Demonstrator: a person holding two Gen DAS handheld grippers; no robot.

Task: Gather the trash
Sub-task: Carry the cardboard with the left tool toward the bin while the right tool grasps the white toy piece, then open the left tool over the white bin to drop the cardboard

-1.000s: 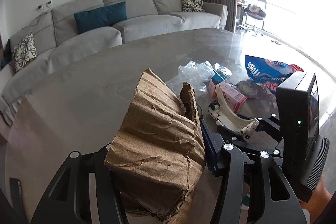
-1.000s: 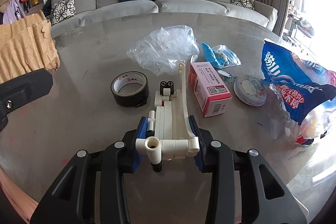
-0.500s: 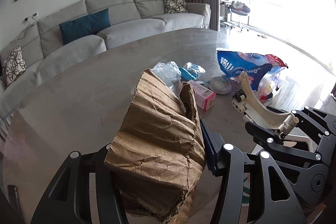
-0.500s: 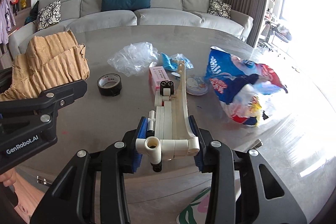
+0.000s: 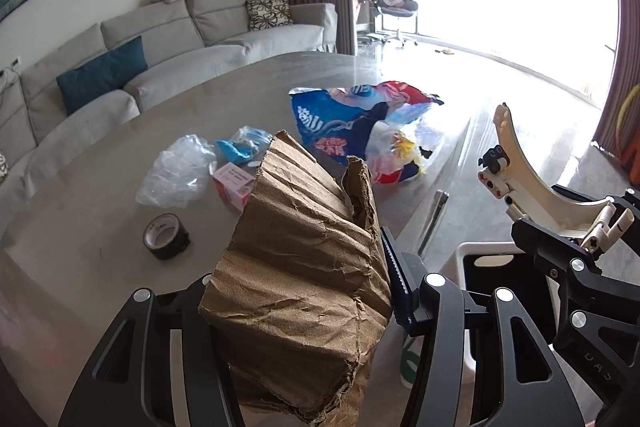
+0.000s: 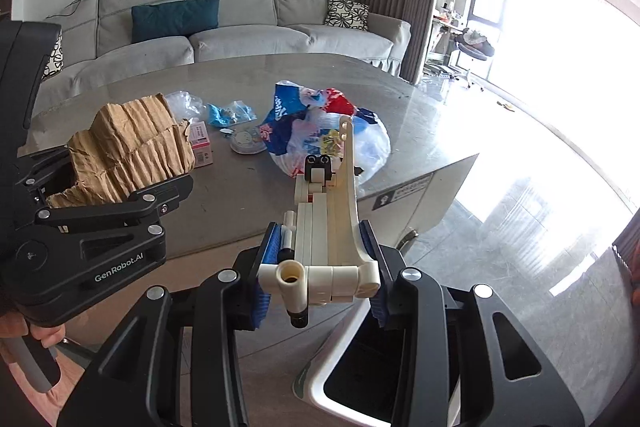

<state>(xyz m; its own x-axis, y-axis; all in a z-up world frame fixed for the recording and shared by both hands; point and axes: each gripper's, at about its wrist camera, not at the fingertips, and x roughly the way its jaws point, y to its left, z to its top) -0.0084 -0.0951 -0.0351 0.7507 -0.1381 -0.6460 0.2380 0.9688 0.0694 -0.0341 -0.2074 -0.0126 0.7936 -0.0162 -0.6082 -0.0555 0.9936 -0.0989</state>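
**A:** What's around me on the table?

**B:** In the left wrist view I have the grey table filling the middle. A roll of dark tape lies at centre left, a crumpled clear plastic bag just above it, a pink box beside that, and a small blue packet behind. A big blue and red snack bag sits upper centre. The grey sofa runs along the upper left.

**A:** Anything in the way?

**B:** From the right wrist view, a round tin lid lies between the pink box and the snack bag. At the bottom centre, past the table edge, I see a white bin with a dark opening, right under my right gripper.

**A:** And what am I holding?

**B:** My left gripper is clamped about halfway on a torn piece of brown cardboard, creased and ragged at the top, filling the lower centre of that frame. My right gripper is closed narrowly on a white plastic toy piece, built of blocks with a long curved arm and black knobs at its far end; the blue pads press both of its sides. It hangs over the bin's opening, at the frame's lower centre.
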